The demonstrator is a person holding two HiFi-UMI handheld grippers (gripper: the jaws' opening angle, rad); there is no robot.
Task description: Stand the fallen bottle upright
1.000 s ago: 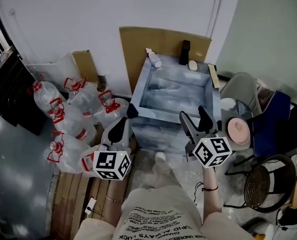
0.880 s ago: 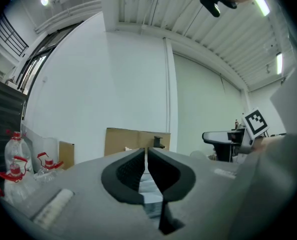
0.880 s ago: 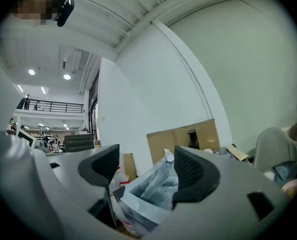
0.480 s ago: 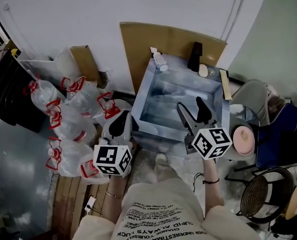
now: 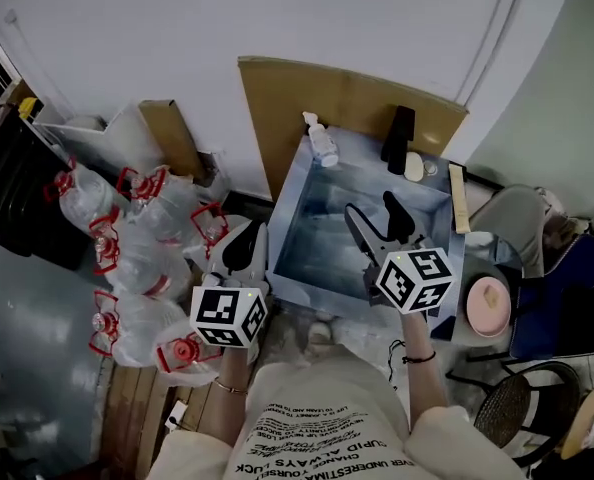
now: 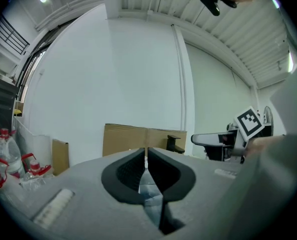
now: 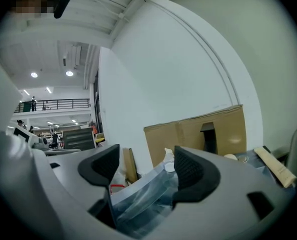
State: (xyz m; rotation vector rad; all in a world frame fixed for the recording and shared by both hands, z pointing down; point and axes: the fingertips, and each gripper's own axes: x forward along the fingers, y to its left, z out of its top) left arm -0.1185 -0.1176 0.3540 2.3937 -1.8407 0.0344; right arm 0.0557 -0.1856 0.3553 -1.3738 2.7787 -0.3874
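Observation:
A small clear pump bottle (image 5: 322, 140) lies on its side at the back left corner of the steel sink (image 5: 289, 216). In the right gripper view its white pump top (image 7: 168, 157) shows far off between the jaws. My right gripper (image 5: 371, 214) is open over the basin's front half, well short of the bottle, with nothing in it. My left gripper (image 5: 249, 248) hangs just outside the sink's left front corner. Its jaws stand almost together in the left gripper view (image 6: 146, 156), with nothing between them.
A dark upright bottle (image 5: 398, 138) and a pale soap (image 5: 414, 167) stand on the sink's back ledge. Cardboard (image 5: 347, 93) leans on the wall behind. Several large water jugs (image 5: 127, 258) crowd the floor at left. A pink bowl (image 5: 487, 304) and chairs (image 5: 517, 408) are at right.
Both grippers have moved forward toward the sink; the right one now reaches over the basin. Neither gripper has changed its opening. The bottle has not moved.

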